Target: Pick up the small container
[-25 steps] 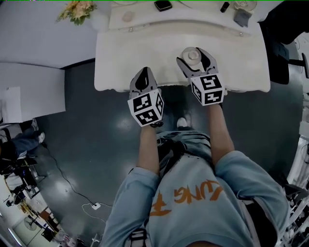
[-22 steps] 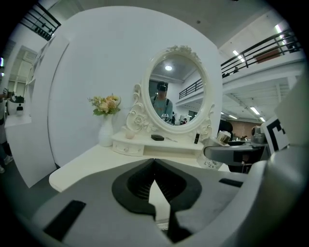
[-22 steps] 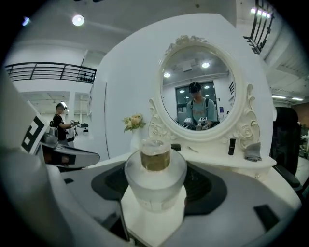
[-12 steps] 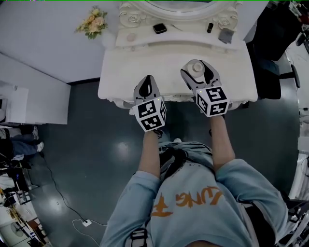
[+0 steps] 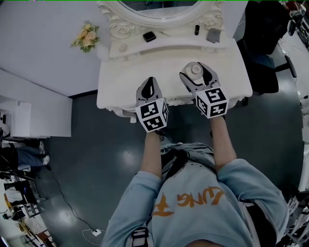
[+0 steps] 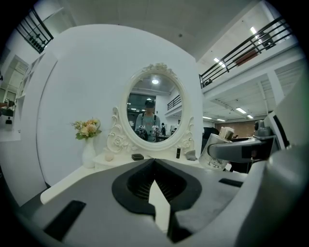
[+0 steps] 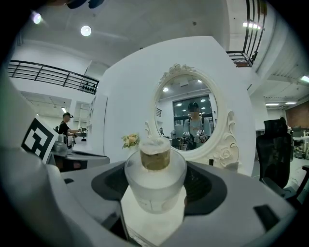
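Note:
The small container (image 5: pixel 195 70) is a frosted glass jar with a gold neck and a pale cap. My right gripper (image 5: pixel 193 68) is shut on it, and it hangs over the front right part of the white vanity table (image 5: pixel 120 82). In the right gripper view the container (image 7: pixel 155 181) fills the gap between the jaws of the right gripper (image 7: pixel 156 170). My left gripper (image 5: pixel 150 84) hovers over the table's front edge, shut and holding nothing. In the left gripper view the left gripper (image 6: pixel 154 166) has its jaws meeting at the tips.
An oval mirror (image 5: pixel 159 7) in an ornate white frame stands at the back of the table. On the shelf below it lie a black case (image 5: pixel 149 36), a dark little bottle (image 5: pixel 197 30) and a grey item (image 5: pixel 213 34). Flowers in a vase (image 5: pixel 86 37) stand far left. A black chair (image 5: pixel 263 43) is to the right.
The head view has shifted, so more of the mirror shows at the top. Both grippers stay over the table's front, with the container still held in the right one.

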Demonstrator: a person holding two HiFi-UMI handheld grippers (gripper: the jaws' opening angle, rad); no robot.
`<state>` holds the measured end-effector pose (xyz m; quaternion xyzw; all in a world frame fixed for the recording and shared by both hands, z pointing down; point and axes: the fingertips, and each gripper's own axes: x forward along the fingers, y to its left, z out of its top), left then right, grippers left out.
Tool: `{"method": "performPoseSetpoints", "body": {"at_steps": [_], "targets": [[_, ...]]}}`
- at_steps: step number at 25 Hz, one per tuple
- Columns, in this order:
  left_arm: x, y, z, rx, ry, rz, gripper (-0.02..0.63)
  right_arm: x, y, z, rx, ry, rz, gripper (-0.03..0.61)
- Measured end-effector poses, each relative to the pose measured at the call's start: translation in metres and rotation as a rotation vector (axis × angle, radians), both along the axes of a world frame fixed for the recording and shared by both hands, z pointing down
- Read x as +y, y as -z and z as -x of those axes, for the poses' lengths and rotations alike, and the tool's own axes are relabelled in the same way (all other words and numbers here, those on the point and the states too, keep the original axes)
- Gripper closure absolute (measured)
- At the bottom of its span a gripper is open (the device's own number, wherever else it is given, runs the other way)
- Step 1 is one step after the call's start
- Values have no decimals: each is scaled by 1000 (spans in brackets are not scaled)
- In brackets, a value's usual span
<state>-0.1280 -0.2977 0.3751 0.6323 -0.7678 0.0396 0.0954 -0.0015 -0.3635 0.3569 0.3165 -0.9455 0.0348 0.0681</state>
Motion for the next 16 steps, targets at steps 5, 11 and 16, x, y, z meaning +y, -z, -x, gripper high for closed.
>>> {"method": "performPoseSetpoints", "body": {"at_steps": [5,11,16], "targets": [[-5,-3,-7,-12,-20,8,592,-3,-2,-7,-4,-12,-1,252],[-5,-4,0,-17,-17,11,592,-4,-4,-1,-2,-10,-3,252],[2,-4,13,-7,-8,18,592,1,-2,12,14,-3,-3,252]]}}
